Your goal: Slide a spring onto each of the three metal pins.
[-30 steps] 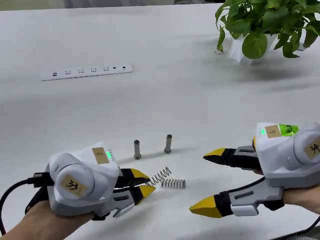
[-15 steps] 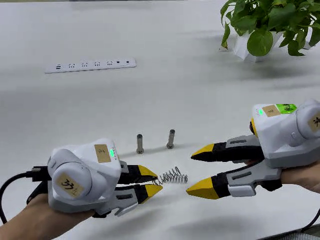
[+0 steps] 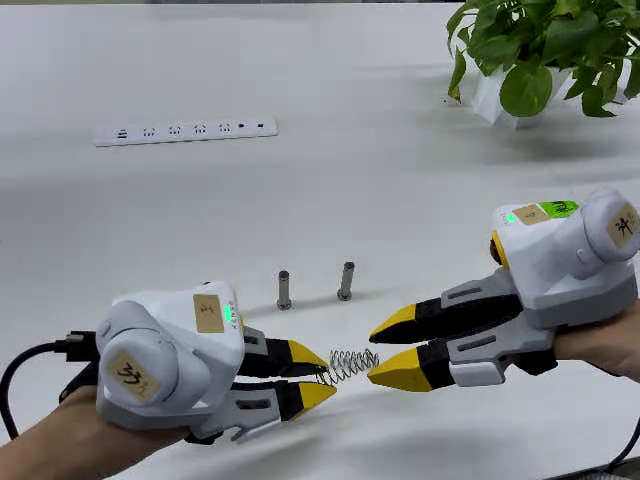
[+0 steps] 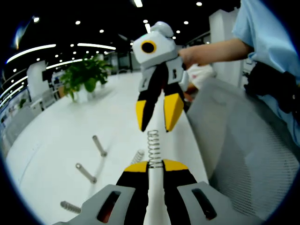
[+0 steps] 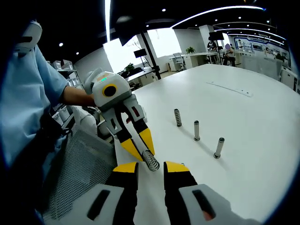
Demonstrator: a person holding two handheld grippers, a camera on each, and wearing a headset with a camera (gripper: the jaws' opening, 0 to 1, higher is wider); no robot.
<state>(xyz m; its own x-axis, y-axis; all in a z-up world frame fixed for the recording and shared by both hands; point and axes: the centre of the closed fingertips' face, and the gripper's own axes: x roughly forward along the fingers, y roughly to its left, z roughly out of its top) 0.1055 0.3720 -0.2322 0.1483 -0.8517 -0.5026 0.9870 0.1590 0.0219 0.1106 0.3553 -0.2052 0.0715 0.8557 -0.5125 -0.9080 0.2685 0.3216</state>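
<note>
One big white tabletop (image 3: 400, 200), with a white pot (image 3: 487, 97) holding a leafy plant (image 3: 540, 40). Left gripper (image 3: 328, 377) jaws pinch a spring (image 3: 348, 363) off the tabletop; right gripper (image 3: 371, 354) jaws spread round its free end. Two bare metal pins (image 3: 284, 290) stand just behind.

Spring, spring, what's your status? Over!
Left gripper shut on spring. Right gripper open at its free end. Two pins bare, nothing in the way.

A white workbench (image 3: 400, 200) stretches wide. A white power strip (image 3: 186, 130) lies at its far left, a leafy potted plant (image 3: 545, 50) at its far right. Overhead, a dark ceiling (image 5: 140, 9) carries round spotlights (image 4: 78, 22) and long light strips (image 4: 93, 46).
</note>
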